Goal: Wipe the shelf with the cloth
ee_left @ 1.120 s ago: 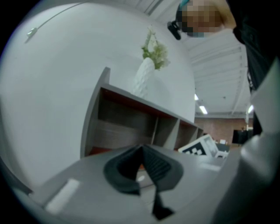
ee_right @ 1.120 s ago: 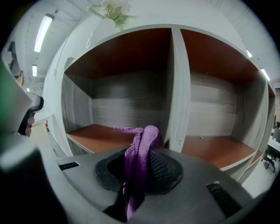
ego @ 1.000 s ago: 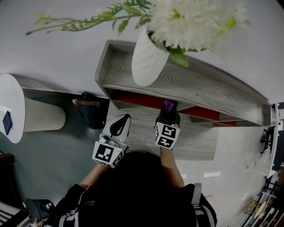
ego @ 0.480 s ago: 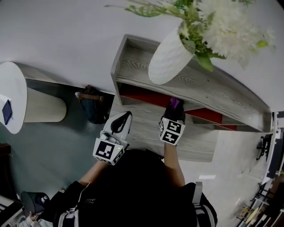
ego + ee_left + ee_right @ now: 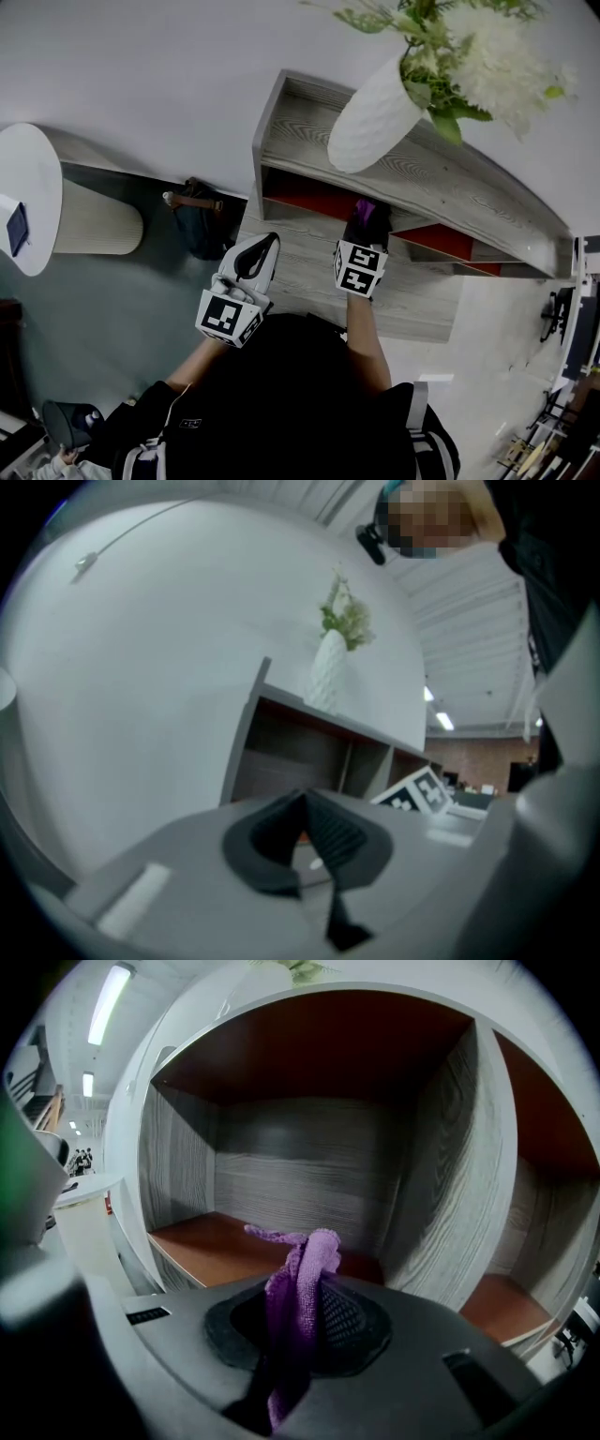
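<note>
The purple woven cloth (image 5: 302,1274) is pinched in the closed jaws of the right gripper (image 5: 298,1327). Its bunched length points into the end compartment of the grey wood-grain shelf (image 5: 441,1176), above a reddish-brown board. A white ribbed vase of flowers (image 5: 375,117) stands on top, and the left gripper (image 5: 305,841) has its jaws together, empty.

Top: black garment (image 5: 281,403) with a small pale logo and grey-white striped trim at both sides.
Sleeves: black, and they ended above the forearms.
Left gripper (image 5: 261,255): white-and-grey rounded shell with a black teardrop opening.
Right gripper (image 5: 364,223): dark body.
Marker cubes (image 5: 227,319): white with black square patterns, one on each gripper.
Gripper housings: grey moulded plastic around black ribbed pads (image 5: 330,832).
</note>
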`<state>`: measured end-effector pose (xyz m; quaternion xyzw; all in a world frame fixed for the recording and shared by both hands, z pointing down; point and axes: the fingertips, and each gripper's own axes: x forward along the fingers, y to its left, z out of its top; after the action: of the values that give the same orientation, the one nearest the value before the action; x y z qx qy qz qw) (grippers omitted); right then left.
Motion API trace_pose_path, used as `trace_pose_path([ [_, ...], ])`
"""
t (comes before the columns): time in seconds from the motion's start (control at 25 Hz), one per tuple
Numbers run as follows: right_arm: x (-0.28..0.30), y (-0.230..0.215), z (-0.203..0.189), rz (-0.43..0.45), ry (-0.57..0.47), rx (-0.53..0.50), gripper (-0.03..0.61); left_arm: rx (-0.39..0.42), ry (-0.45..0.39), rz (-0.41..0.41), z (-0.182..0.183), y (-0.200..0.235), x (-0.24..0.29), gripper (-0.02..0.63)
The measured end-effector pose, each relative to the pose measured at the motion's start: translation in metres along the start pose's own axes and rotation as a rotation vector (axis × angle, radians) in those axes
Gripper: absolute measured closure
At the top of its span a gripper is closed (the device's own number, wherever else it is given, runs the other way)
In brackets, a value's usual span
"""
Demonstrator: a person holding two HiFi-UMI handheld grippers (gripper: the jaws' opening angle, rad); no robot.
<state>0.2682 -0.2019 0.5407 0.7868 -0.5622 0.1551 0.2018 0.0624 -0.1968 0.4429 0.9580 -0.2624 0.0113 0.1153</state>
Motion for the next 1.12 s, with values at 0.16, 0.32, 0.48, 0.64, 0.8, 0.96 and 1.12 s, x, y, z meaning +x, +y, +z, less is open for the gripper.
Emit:
trace_pose_path([
  [0.16, 0.003, 0.013, 0.003, 0.021, -0.002, -0.013, 0.529, 0.003, -0.006, 0.004, 0.002, 0.001, -0.007, 0.609],
  [0.32, 0.005, 0.026, 0.007, 0.043, 0.002, -0.027, 0.529, 0.003, -0.011, 0.014, 0.004, 0.004, -0.015, 0.609],
  [0.48, 0.008, 0.040, 0.010, 0.070, 0.001, -0.042, 0.529, -0.002, -0.020, 0.035, 0.004, 0.011, -0.024, 0.609],
  [0.64, 0.011, 0.056, 0.013, 0.091, -0.001, -0.069, 0.529, -0.006, -0.029, 0.062, 0.005, 0.018, -0.034, 0.609],
  [0.8, 0.013, 0.070, 0.017, 0.115, -0.007, -0.087, 0.529, -0.006, -0.033, 0.092, 0.007, 0.026, -0.045, 0.609],
  [0.96, 0.015, 0.086, 0.021, 0.143, -0.011, -0.104, 0.529, -0.010, -0.042, 0.119, 0.007, 0.033, -0.055, 0.609],
  [1.12, 0.018, 0.103, 0.024, 0.176, -0.019, -0.120, 0.529, -0.008, -0.044, 0.136, 0.008, 0.037, -0.062, 0.609],
])
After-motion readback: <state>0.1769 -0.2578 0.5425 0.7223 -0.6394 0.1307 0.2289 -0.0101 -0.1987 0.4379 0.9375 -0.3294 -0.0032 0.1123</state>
